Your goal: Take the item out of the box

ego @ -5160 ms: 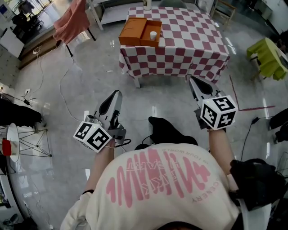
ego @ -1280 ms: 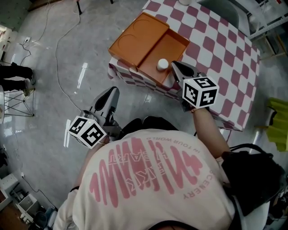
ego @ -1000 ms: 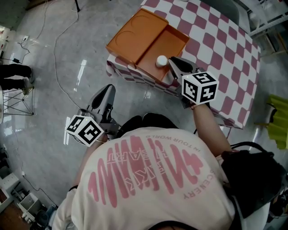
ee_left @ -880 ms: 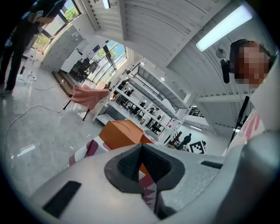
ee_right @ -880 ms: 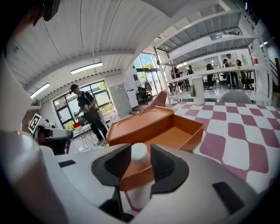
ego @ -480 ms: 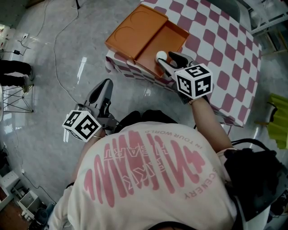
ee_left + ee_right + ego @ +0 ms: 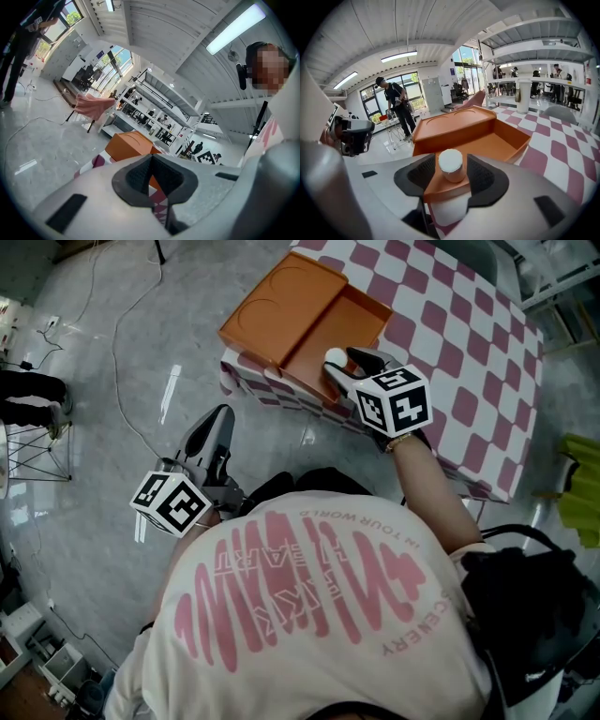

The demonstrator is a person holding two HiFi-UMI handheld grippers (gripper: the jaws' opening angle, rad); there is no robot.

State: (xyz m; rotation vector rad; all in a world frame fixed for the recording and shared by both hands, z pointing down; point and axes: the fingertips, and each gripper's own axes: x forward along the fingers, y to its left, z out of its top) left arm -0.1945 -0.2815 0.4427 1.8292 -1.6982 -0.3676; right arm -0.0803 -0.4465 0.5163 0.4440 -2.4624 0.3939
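Note:
An open orange box (image 7: 349,319) lies at the near corner of the checked table (image 7: 450,334), its lid (image 7: 279,298) folded out to the left. A small jar with a white cap (image 7: 334,357) stands in the box's near corner. My right gripper (image 7: 345,369) reaches over the box edge, and its jaws are opening. In the right gripper view the jar (image 7: 451,165) stands between the two pads of that gripper (image 7: 451,177), with a gap on each side. My left gripper (image 7: 220,420) hangs over the floor, shut and empty; the left gripper view shows its pads (image 7: 140,176) meeting.
The table's edge and hanging cloth (image 7: 272,390) lie between me and the box. Cables (image 7: 127,329) run across the grey floor at left. A person in dark clothes (image 7: 397,110) stands far off beyond the box. A yellow-green chair (image 7: 583,486) is at the right.
My right gripper has moved forward and left over the box edge, and its jaws have spread apart around the jar. The left gripper has barely moved.

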